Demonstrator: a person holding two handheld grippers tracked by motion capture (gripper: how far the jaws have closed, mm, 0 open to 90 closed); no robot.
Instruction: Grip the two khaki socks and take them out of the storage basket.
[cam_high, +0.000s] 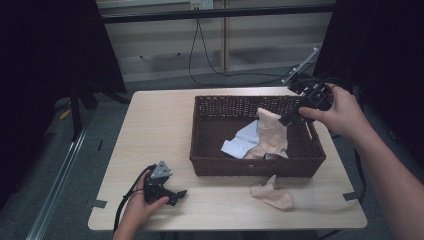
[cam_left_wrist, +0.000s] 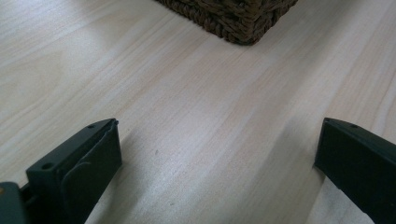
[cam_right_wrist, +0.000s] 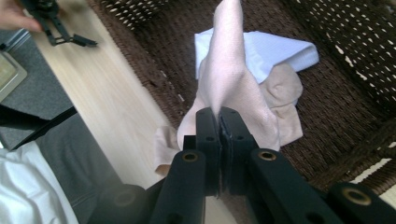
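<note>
A dark wicker basket (cam_high: 207, 161) stands on the right half of the wooden table (cam_high: 150, 125). My right gripper (cam_high: 286, 120) is above the basket's right side, shut on a beige sock (cam_high: 272, 132) that hangs from it into the basket; the pinched sock (cam_right_wrist: 229, 79) rises straight from the closed jaws. A pale blue cloth (cam_high: 240, 142) lies in the basket under the sock. A second beige sock (cam_high: 274, 193) lies on the table in front of the basket. My left gripper (cam_high: 176, 195) rests near the table's front left, open, with bare wood between its jaws (cam_left_wrist: 219, 154).
A basket corner (cam_left_wrist: 238, 21) sits ahead of the left gripper. Tape strips (cam_high: 98, 203) mark the table's front corners. A cable (cam_high: 200, 55) hangs by the far wall, and a dark stand (cam_high: 80, 100) is left of the table.
</note>
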